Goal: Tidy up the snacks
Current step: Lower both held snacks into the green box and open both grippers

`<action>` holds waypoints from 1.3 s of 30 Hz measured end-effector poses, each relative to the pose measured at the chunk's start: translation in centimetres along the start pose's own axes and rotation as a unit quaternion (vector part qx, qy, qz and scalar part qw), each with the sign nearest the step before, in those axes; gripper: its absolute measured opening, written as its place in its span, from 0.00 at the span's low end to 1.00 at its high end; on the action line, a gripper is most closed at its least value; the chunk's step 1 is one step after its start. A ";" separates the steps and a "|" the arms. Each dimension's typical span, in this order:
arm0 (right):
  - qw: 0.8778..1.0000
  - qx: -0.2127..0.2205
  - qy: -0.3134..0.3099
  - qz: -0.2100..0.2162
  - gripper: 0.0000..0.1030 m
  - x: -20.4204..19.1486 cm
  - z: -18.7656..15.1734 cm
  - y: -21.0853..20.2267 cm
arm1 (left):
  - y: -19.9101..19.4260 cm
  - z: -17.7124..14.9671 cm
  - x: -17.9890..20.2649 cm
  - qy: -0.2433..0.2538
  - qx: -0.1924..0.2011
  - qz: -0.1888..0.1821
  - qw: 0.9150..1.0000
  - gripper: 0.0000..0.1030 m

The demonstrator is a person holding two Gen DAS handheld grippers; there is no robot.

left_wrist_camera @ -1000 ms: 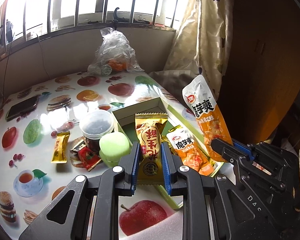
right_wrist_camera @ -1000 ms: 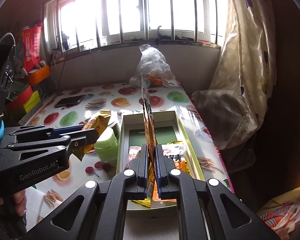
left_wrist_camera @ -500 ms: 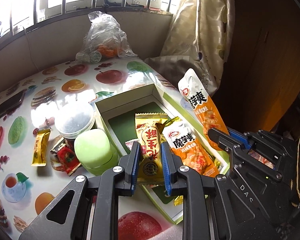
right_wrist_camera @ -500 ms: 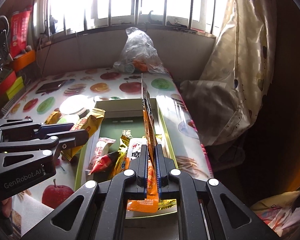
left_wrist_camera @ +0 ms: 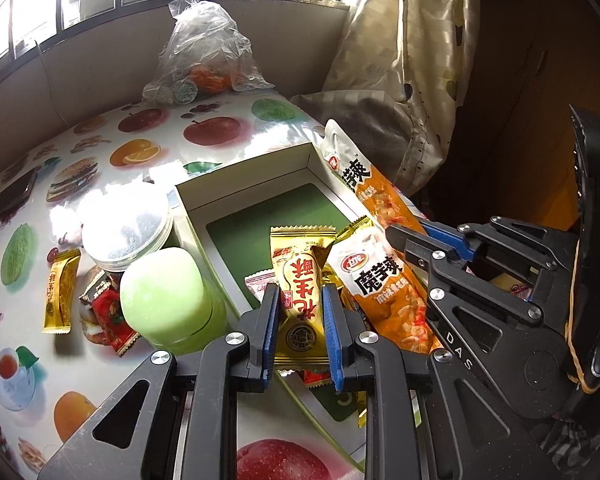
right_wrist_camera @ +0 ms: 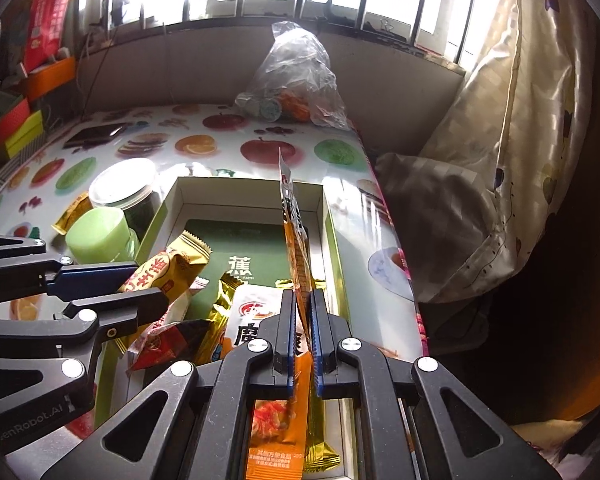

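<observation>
My left gripper (left_wrist_camera: pixel 300 312) is shut on a gold peanut-candy packet (left_wrist_camera: pixel 302 276) and holds it over the near end of the open green-and-white box (left_wrist_camera: pixel 244 184). My right gripper (right_wrist_camera: pixel 302 320) is shut on an orange-and-white snack pouch (right_wrist_camera: pixel 294 240), held edge-on above the box (right_wrist_camera: pixel 252 192); the pouch also shows in the left wrist view (left_wrist_camera: pixel 364 188). Another orange pouch (left_wrist_camera: pixel 380 280), a red wrapper (right_wrist_camera: pixel 168 340) and gold wrappers lie in the box. The left gripper with its packet (right_wrist_camera: pixel 168 272) shows in the right wrist view.
Left of the box stand a green-lidded jar (left_wrist_camera: pixel 168 296) and a clear-lidded jar (left_wrist_camera: pixel 128 232). A gold bar (left_wrist_camera: pixel 60 292) and red wrapper (left_wrist_camera: pixel 112 316) lie on the fruit-print tablecloth. A plastic bag (left_wrist_camera: pixel 204 52) sits by the wall, a phone (right_wrist_camera: pixel 94 134) far left, curtain right.
Both grippers have moved forward and down over the box with their packets still held. The box and jars appear closer and lower in both views.
</observation>
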State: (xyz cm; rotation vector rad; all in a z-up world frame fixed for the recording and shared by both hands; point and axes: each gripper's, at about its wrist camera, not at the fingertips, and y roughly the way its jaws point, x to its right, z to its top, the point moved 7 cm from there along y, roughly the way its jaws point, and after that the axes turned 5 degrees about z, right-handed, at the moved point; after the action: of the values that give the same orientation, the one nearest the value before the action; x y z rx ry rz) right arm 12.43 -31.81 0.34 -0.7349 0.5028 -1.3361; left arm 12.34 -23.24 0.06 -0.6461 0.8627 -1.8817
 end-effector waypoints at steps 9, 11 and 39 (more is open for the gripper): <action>1.000 -0.011 -0.019 0.018 0.07 0.0 0.1 2.0 | 0.9 0.0 -0.2 -0.007 -0.014 -0.002 1.000 0.22; 1.000 -0.013 -0.014 0.022 0.07 0.2 0.1 2.3 | 1.1 -0.1 -0.3 -0.007 -0.016 -0.002 1.000 0.22; 0.998 0.003 0.013 0.056 0.28 -0.2 0.9 2.3 | 1.2 0.0 -0.5 -0.010 -0.019 0.000 1.000 0.23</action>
State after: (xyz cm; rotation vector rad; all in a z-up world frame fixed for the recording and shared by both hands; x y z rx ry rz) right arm 14.63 -31.29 -0.72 -0.6750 0.5531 -1.2430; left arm 13.16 -23.14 -0.93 -0.6866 0.8879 -1.8591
